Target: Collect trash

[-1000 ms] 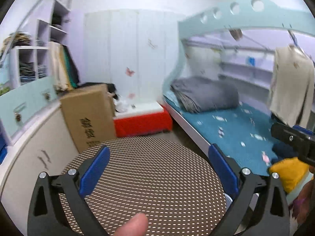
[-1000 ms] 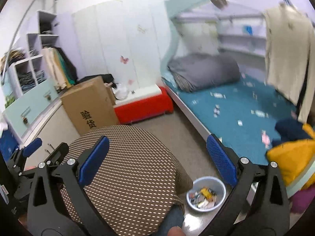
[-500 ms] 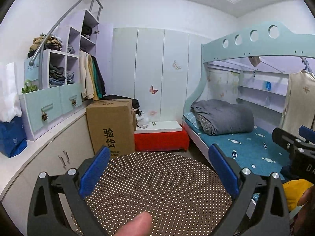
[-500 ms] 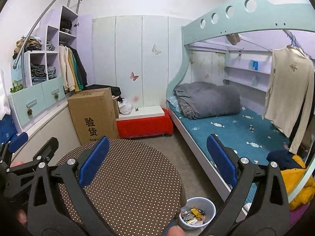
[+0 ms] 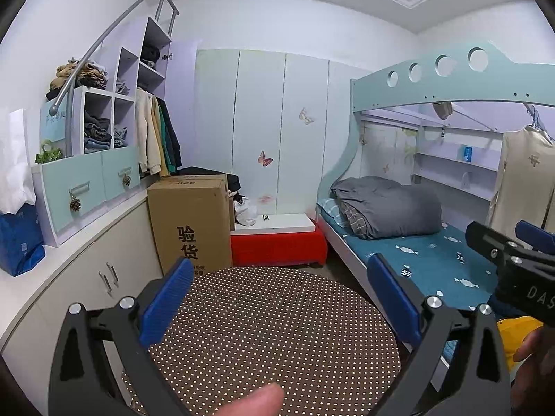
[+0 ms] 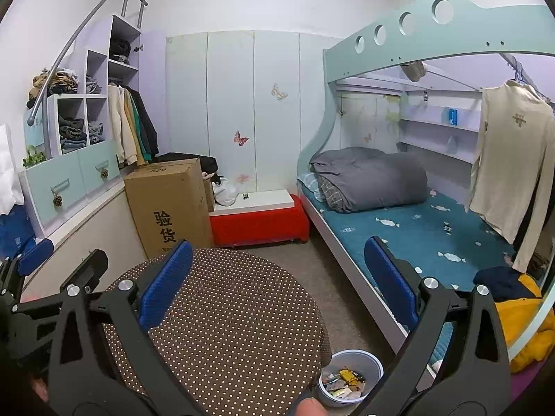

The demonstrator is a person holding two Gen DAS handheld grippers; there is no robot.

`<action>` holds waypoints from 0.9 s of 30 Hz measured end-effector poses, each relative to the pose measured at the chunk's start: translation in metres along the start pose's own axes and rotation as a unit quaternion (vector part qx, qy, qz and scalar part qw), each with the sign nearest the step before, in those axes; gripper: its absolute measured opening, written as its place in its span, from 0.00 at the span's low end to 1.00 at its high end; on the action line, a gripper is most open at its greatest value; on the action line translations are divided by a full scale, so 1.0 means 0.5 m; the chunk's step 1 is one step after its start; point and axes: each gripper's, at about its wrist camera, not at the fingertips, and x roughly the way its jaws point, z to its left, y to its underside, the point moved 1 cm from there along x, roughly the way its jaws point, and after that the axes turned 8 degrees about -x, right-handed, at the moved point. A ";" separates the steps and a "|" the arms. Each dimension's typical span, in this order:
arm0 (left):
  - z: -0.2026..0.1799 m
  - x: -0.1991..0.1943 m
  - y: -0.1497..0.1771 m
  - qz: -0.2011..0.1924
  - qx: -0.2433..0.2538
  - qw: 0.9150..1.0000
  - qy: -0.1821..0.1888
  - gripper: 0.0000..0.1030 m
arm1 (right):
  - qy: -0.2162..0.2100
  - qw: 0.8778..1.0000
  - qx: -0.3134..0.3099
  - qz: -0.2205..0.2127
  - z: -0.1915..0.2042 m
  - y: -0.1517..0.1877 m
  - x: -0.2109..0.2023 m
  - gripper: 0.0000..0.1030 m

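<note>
Right wrist view, 2 claws wide (both empty), 1 dotted table (image 6: 236, 312), 1 trash bin (image 6: 350, 378).

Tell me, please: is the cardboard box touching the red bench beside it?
Cannot tell. In the right wrist view the cardboard box overlaps the red bench edge, hiding any gap; the left wrist view shows the same overlap.

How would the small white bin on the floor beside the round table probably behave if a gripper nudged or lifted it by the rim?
The white bin looks thin-walled and small, so probably light; a nudge would likely slide it. Its loose wrappers only part-fill it, so it could tip and spill. The rim may flex under the fingers.
</note>
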 end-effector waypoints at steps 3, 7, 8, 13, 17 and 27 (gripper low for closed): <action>0.001 0.003 0.000 0.002 -0.001 1.000 0.001 0.95 | 0.000 1.000 0.000 0.001 0.001 -0.001 0.001 0.94; 0.008 0.005 -0.005 0.000 -0.003 1.000 0.004 0.95 | -0.003 1.000 0.000 0.002 0.005 -0.002 0.002 0.94; 0.008 0.005 -0.006 0.000 -0.004 1.000 0.004 0.95 | -0.003 1.000 0.000 0.003 0.006 -0.002 0.003 0.94; 0.014 0.013 -0.009 0.002 -0.005 1.000 0.004 0.95 | -0.007 1.000 0.001 0.003 0.006 -0.005 0.007 0.94; 0.015 0.012 -0.008 -0.002 -0.006 1.000 0.009 0.95 | -0.010 1.000 0.001 0.007 0.010 -0.005 0.016 0.94; -0.003 0.017 -0.003 0.003 0.004 1.000 0.007 0.95 | -0.011 1.000 0.002 0.008 0.008 -0.007 0.025 0.94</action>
